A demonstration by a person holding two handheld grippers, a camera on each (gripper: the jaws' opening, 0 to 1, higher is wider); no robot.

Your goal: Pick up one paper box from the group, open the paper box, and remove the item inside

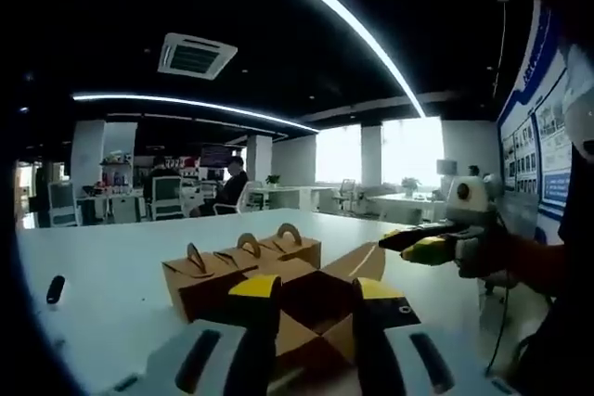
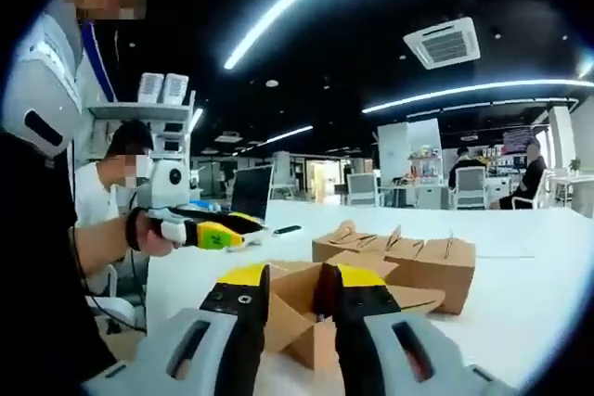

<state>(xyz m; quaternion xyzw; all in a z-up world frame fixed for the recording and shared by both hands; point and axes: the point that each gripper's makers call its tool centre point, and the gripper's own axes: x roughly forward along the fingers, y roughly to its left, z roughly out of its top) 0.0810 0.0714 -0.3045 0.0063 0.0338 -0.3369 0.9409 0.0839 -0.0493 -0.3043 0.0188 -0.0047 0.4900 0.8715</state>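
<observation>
Low in both views, one paper box (image 1: 316,308) sits open between my left gripper (image 1: 316,299) and right gripper (image 2: 302,289), both wide apart and holding nothing; the item inside, which I cannot see, is not out yet.

Dim room, bright ceiling strips (image 1: 353,25), blown-out windows (image 1: 408,150), fisheye-bent edges, soft focus.
</observation>
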